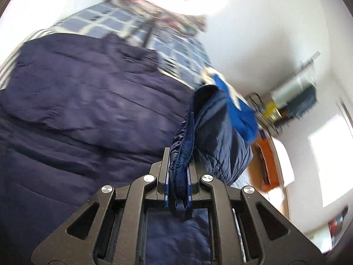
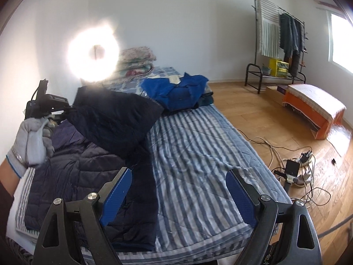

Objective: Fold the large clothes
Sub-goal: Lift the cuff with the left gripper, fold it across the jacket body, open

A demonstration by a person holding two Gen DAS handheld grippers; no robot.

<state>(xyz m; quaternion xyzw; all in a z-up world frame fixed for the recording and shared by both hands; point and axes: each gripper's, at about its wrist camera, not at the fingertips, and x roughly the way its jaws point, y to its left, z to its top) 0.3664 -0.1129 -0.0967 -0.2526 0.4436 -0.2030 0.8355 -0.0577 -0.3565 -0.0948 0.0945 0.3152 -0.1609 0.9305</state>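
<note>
A dark navy quilted jacket (image 2: 88,172) lies on the left side of the striped bed (image 2: 198,161). My left gripper (image 1: 178,172) is shut on the jacket's sleeve cuff (image 1: 185,154) and holds the sleeve (image 2: 114,119) lifted over the jacket body. In the right wrist view the left gripper (image 2: 47,108) shows at the left, held in a gloved hand. My right gripper (image 2: 178,181) is open and empty, above the bed's near end, just right of the jacket's hem.
A blue garment (image 2: 176,88) lies further up the bed, with folded quilts (image 2: 136,61) at the head. A ring light (image 2: 94,53) glares at the wall. On the floor to the right are cables and a power strip (image 2: 295,167), an orange bench (image 2: 315,108) and a clothes rack (image 2: 280,44).
</note>
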